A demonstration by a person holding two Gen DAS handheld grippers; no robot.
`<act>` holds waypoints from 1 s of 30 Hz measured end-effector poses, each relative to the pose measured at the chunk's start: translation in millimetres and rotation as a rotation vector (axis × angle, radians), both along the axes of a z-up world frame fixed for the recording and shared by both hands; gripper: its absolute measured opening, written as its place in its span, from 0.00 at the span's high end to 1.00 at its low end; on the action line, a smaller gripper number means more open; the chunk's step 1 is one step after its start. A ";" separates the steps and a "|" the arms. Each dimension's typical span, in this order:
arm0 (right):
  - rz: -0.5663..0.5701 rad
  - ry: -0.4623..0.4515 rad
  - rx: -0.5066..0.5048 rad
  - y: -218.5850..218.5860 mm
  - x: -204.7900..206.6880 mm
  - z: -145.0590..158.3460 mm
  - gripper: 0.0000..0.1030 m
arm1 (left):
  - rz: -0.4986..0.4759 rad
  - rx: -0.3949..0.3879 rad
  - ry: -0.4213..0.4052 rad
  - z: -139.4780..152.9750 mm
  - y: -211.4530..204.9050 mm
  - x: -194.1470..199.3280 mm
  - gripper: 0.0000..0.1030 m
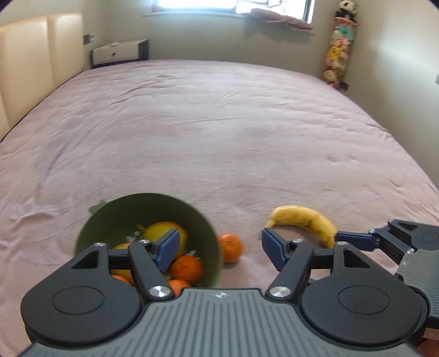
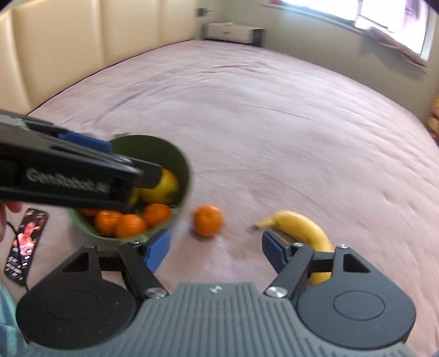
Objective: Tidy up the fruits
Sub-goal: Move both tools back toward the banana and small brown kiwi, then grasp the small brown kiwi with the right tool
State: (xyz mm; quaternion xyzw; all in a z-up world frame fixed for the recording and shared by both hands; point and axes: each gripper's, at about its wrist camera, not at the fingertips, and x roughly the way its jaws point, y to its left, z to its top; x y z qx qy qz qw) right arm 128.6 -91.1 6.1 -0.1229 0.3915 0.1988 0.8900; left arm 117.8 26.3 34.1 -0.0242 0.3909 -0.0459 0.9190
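The room is lit by a bright, washed-out window (image 1: 233, 5). Edges are bent, and the right view is blurred.

The right claw (image 2: 215, 248) stands open and empty over the pink bed (image 2: 274, 123), a lone tangerine (image 2: 208, 223) just ahead between its fingers. A banana (image 2: 304, 233) lies by the right finger. The left claw (image 2: 90, 153) reaches over a green bowl (image 2: 183, 164) of tangerines and yellow fruit; a phone (image 2: 24, 244) lies at left.

text: "GenRobot.AI" | on: side of left gripper (image 2: 109, 153) body | phone (image 2: 24, 244) screen: unreadable
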 end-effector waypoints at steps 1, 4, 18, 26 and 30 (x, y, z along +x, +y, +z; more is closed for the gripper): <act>-0.029 -0.008 -0.006 -8.5 -2.9 -2.4 0.31 | -0.009 -0.006 -0.007 -1.5 -4.2 -0.8 0.22; -0.120 -0.022 -0.031 -31.1 -11.2 -10.7 0.31 | -0.033 -0.013 -0.015 -7.8 -18.4 -2.6 0.20; -0.325 0.016 -0.046 -92.8 -26.6 -52.2 0.32 | -0.186 0.088 -0.008 -53.5 -79.0 -27.2 0.22; -0.311 0.052 -0.031 -95.2 -23.4 -67.9 0.48 | -0.214 0.136 -0.028 -69.0 -91.3 -31.0 0.26; -0.313 0.061 -0.012 -95.8 -15.5 -74.8 0.54 | -0.151 0.122 -0.016 -77.3 -86.7 -23.7 0.30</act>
